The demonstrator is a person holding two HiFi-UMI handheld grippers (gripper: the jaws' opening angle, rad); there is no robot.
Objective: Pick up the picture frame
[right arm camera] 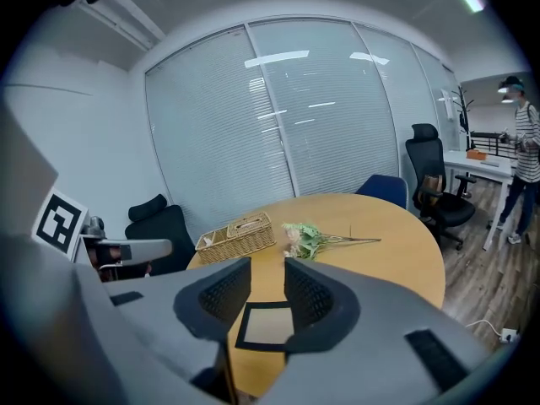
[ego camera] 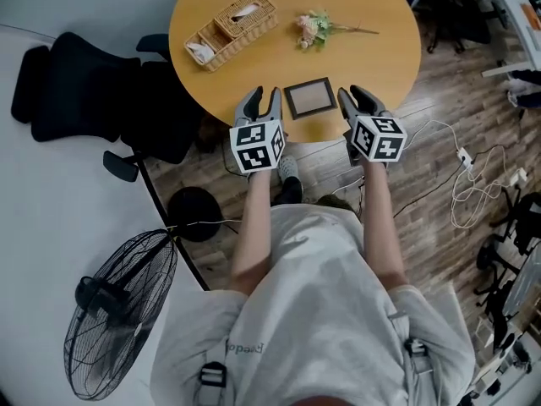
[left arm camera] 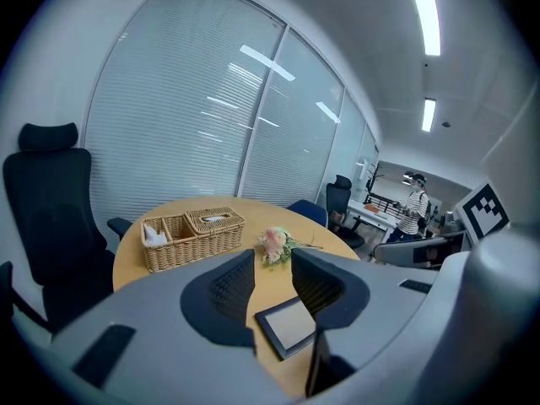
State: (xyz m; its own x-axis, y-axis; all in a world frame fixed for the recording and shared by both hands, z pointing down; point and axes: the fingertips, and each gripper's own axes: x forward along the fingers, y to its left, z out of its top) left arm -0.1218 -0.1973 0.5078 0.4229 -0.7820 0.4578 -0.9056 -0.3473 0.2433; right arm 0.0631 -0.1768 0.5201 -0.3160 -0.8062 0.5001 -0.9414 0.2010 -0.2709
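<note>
As a person is holding both tools over the near rim of a round wooden worktop (ego camera: 380,53), the head view is showing the picture frame (ego camera: 308,97) lying flat between them: just right of the left tool (ego camera: 260,100) and just left of the right tool (ego camera: 353,98), touched by neither. Beyond the tools, a wicker basket (ego camera: 232,28) and a small bunch of flowers (ego camera: 311,28) are sitting farther across the wood.

From the left tool view, the left tool (left arm camera: 272,264) is standing with its jaws moderately apart and gripping nothing; the picture frame (left arm camera: 288,326) is showing below and to the right of the gap, partly behind the right jaw. The basket (left arm camera: 192,236) is lying ahead to the left, the flowers (left arm camera: 274,243) straight ahead.

From the right tool view, the right tool (right arm camera: 268,272) is likewise gaping, empty, with the picture frame (right arm camera: 266,326) lying on the worktop below the gap between its jaws and slightly left. Basket (right arm camera: 238,234) and flowers (right arm camera: 308,239) are resting beyond.
</note>
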